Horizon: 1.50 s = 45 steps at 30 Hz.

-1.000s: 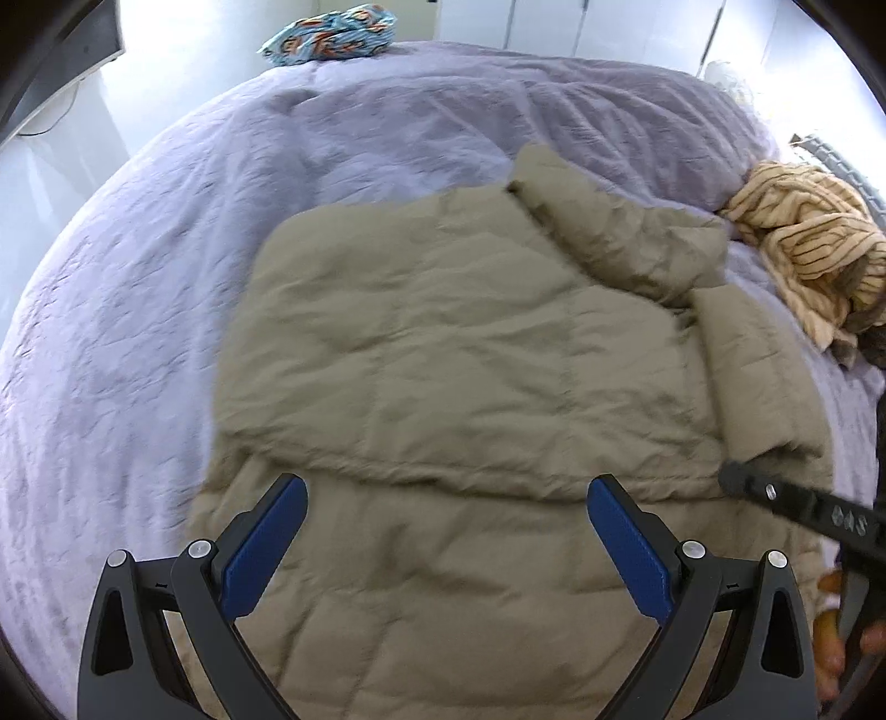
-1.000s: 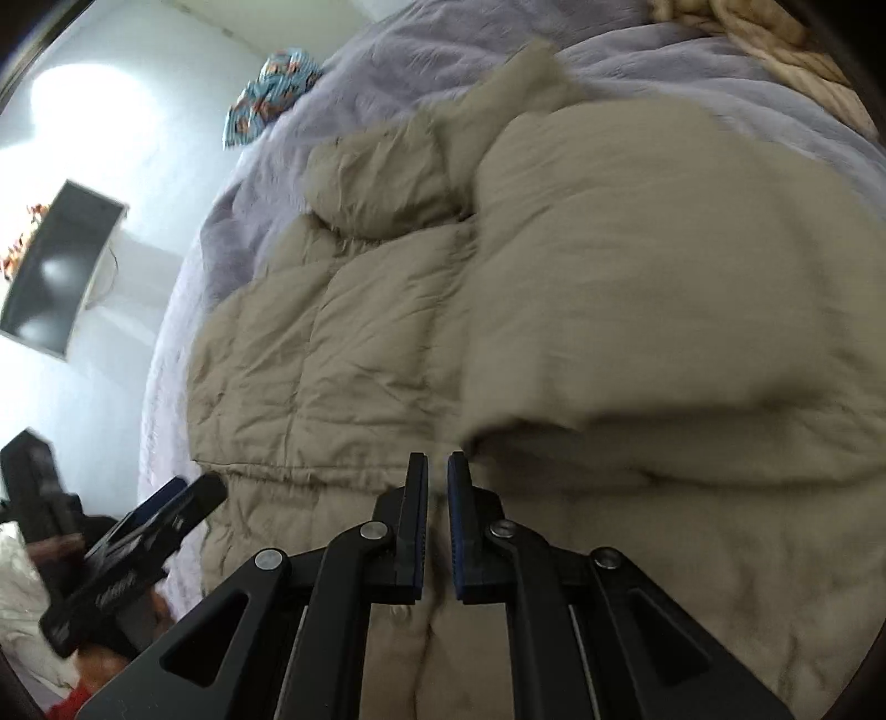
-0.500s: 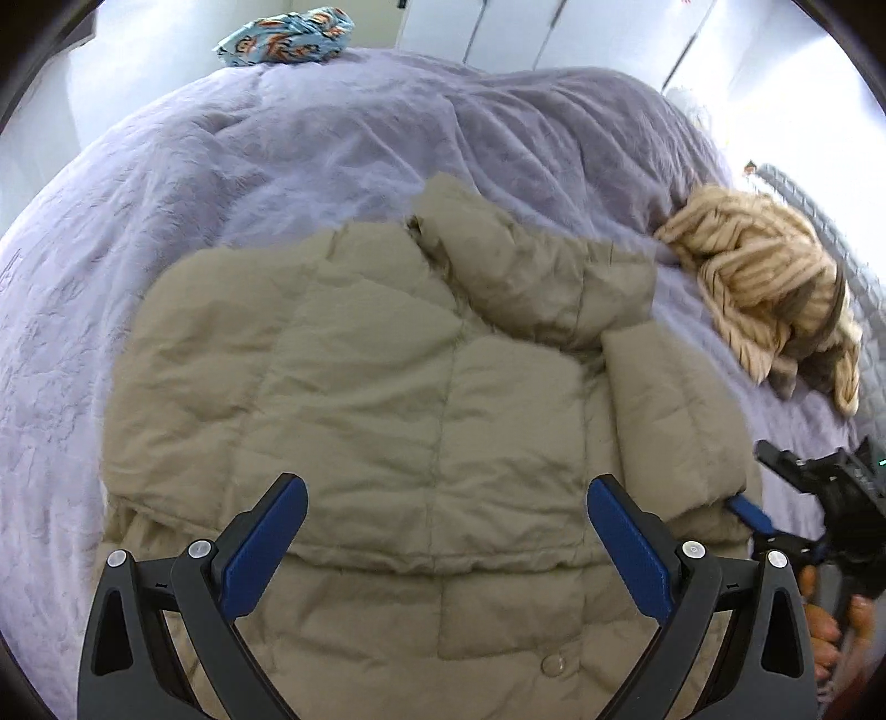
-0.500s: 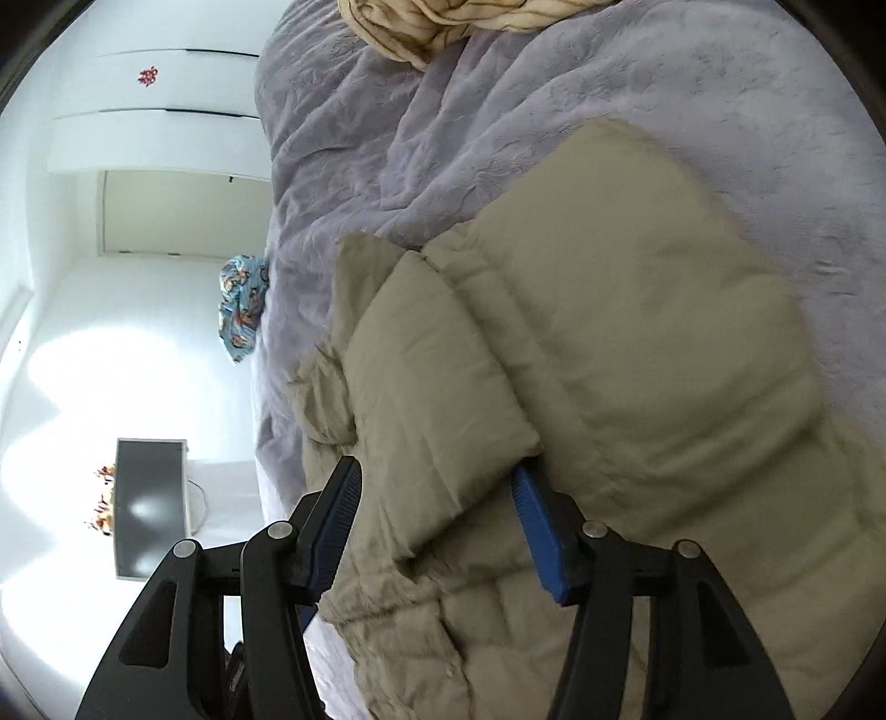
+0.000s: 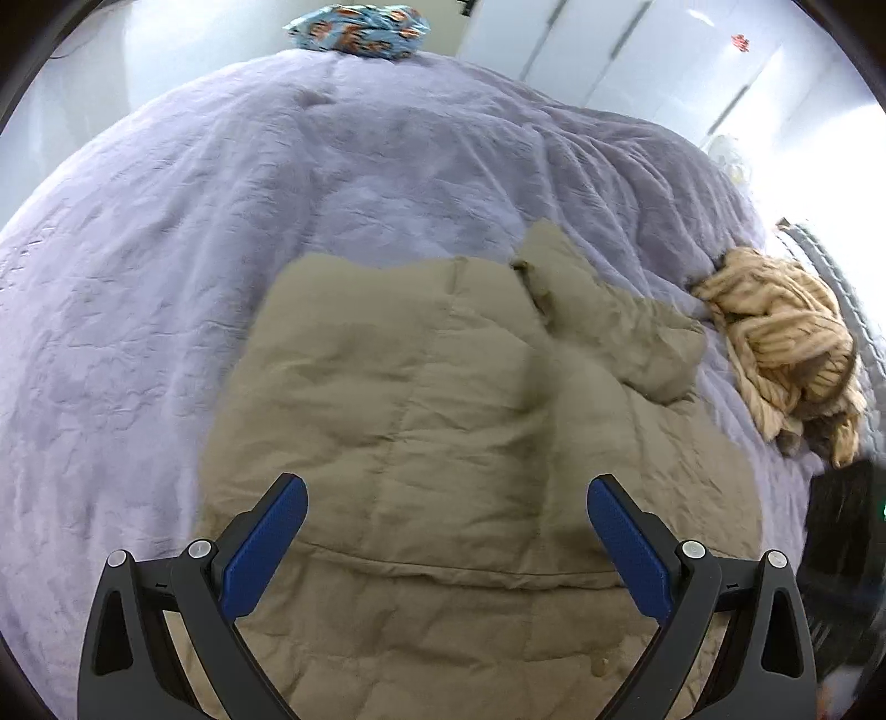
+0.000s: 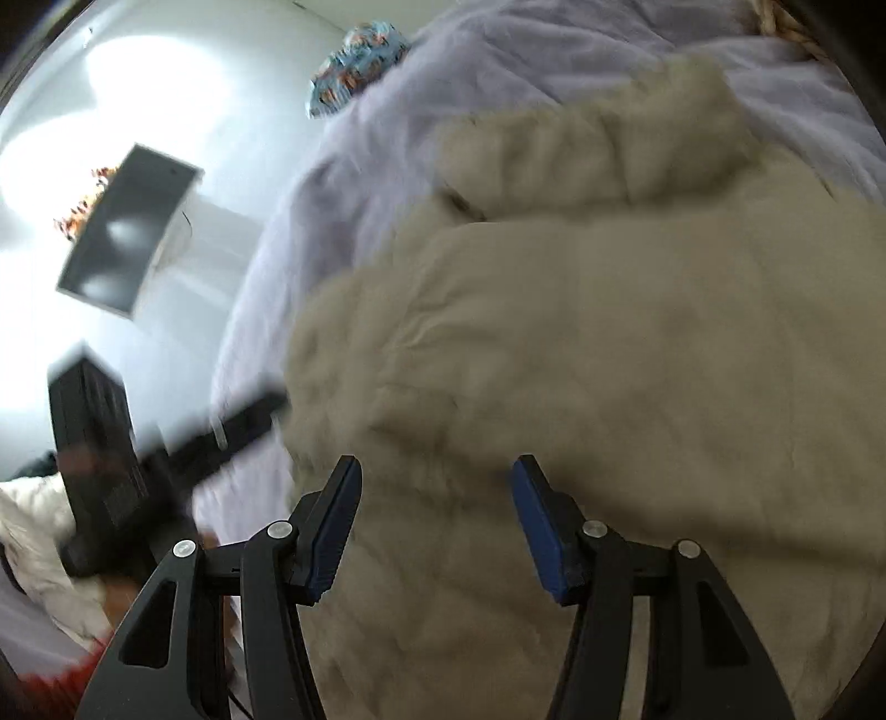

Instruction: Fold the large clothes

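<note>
Lettering I can read nowhere on the khaki padded jacket (image 5: 443, 421); my left tool (image 5: 446, 523) and right tool (image 6: 434, 518) both gape apart, gripping nothing.

A bed covered by a rumpled lilac blanket (image 5: 232, 266) carries everything. A khaki padded jacket (image 5: 443, 421) is spread flat on its near part, a crumpled tan striped garment (image 5: 786, 354) is heaped toward the right edge, and a blue patterned bundle (image 5: 360, 30) is seen at the far edge.

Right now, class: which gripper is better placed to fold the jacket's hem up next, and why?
Probably the left gripper: open and centred over the tan jacket's near hem; the right gripper hangs toward its side.
</note>
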### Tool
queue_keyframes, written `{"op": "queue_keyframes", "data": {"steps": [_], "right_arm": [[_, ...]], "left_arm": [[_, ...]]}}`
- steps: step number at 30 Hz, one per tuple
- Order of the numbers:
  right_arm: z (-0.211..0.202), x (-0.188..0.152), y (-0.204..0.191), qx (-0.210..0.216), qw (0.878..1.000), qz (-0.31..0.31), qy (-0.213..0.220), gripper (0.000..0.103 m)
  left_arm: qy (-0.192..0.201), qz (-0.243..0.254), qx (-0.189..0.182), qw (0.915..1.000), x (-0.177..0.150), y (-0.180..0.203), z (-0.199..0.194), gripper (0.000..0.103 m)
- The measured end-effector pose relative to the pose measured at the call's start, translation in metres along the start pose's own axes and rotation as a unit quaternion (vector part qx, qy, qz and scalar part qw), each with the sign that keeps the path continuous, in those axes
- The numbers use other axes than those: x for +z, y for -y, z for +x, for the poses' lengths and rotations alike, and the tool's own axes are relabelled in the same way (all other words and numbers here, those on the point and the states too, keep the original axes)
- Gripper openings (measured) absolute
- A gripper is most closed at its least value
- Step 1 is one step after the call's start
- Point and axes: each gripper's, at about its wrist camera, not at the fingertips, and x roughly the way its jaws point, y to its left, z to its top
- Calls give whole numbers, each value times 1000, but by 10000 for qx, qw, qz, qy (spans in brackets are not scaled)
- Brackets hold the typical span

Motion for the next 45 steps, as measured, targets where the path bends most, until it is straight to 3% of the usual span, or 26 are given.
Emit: {"op": "queue_keyframes", "data": {"steps": [4, 10, 12, 14, 15, 16, 17, 18, 20, 23, 27, 31, 36, 40, 45], "right_arm": [[-41, -31, 68, -289, 9946, 989, 136, 61], [-121, -59, 170, -132, 9565, 2702, 1089, 62], [-136, -60, 190, -191, 9436, 3003, 1382, 62], [-141, -58, 203, -221, 9348, 3201, 1522, 62], [-143, -57, 207, -241, 9319, 3261, 1569, 59], [-141, -55, 208, -300, 9300, 3282, 1625, 32], [-141, -53, 207, -398, 9302, 3274, 1612, 18], [-139, -51, 206, -512, 9316, 3245, 1556, 14], [-134, -52, 211, -573, 9338, 3199, 1498, 13], [-118, -53, 217, -756, 9363, 3149, 1362, 13], [-106, -53, 226, -733, 9325, 3260, 1368, 13], [-117, -52, 210, -935, 9420, 2995, 1192, 14], [-156, -60, 177, -1253, 9576, 2261, 1270, 14], [-174, -44, 176, -1766, 9496, 2052, 1580, 14], [-168, -12, 196, -1623, 9495, 2138, 1624, 14]], "left_arm": [[-297, 253, -449, 9982, -1, 24, 24, 102], [-690, 84, -762, 9947, 1, 52, 64, 101], [-703, 97, -666, 9953, 5, 65, 73, 83], [-845, 234, -557, 9946, 8, 77, 79, 20], [-845, 279, -451, 9950, 9, 80, 79, 12], [-813, 288, -445, 9953, 10, 80, 76, 12], [-723, 275, -492, 9958, 9, 78, 69, 12], [-606, 318, -491, 9964, 6, 73, 61, 12], [-495, 405, -319, 9974, -3, 62, 51, 12], [-747, 356, 78, 9965, -18, 36, 63, 12], [-747, 220, 164, 9968, -22, 20, 69, 11], [-597, 473, 376, 9964, -24, 27, 51, 12], [-251, 849, 340, 9955, -20, 33, 12, 12], [-130, 1061, 107, 9942, -5, 55, 8, 12], [-166, 1419, -9, 9897, 2, 93, 40, 12]]}}
